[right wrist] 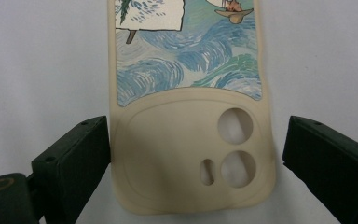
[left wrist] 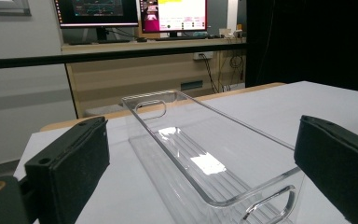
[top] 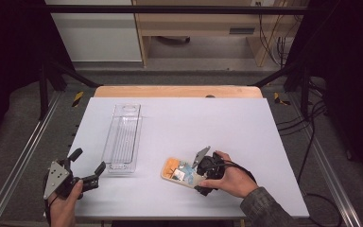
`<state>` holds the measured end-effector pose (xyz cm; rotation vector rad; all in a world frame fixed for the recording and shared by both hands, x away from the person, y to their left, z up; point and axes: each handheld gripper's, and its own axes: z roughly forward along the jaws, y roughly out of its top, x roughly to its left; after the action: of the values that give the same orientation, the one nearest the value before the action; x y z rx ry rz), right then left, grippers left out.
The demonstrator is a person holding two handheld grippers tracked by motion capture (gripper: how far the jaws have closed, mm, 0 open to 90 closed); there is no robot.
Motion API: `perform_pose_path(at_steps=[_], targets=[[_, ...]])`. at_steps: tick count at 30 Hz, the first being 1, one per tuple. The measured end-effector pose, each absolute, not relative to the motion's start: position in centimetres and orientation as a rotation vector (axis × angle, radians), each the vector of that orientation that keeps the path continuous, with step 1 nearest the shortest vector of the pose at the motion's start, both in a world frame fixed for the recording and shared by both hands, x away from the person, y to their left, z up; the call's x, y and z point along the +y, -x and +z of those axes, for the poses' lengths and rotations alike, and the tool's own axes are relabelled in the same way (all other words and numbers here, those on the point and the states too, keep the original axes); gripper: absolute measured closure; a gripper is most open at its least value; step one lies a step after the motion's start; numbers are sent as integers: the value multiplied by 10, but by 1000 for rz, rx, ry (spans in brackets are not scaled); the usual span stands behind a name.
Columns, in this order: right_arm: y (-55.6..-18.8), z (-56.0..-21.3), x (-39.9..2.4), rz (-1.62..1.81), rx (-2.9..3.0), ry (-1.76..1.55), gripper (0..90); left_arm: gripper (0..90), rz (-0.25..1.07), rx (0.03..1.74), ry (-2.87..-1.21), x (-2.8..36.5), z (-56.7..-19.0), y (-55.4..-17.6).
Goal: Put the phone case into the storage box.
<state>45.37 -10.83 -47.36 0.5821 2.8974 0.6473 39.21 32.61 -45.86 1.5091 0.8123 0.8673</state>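
A cream phone case [top: 176, 171] with blue wave art lies flat on the white table top [top: 217, 123], front of centre. My right gripper [top: 194, 178] is lowered over its near end, open. In the right gripper view the case's camera-cutout end [right wrist: 186, 140] sits between the jaws of this gripper [right wrist: 193, 163]; the left jaw is at the case's edge and the right jaw stands slightly off it. My left gripper [top: 90, 160] is open at the front left, just short of a clear plastic bin [top: 137, 137]. The bin's handle end [left wrist: 261, 193] lies between that gripper's [left wrist: 200, 172] jaws.
The long clear bin runs from the front left toward the table's far edge and holds nothing. A wooden strip [top: 177, 91] borders the far edge. Metal rails [top: 23, 151] run along both sides. Cabinets and monitors [left wrist: 135, 11] stand beyond the table.
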Motion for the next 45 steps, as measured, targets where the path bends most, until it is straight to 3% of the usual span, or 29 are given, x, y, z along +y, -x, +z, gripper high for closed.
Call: perform_pose_path(at_steps=[29, 45], targets=[[-455, -483, -114, 696, 2925, -635, 113, 29, 876, 818, -1503, 327, -457, -391], [-471, -446, -113, 700, 2927, -777, 121, 26, 929, 750, -1534, 315, -442, -383]])
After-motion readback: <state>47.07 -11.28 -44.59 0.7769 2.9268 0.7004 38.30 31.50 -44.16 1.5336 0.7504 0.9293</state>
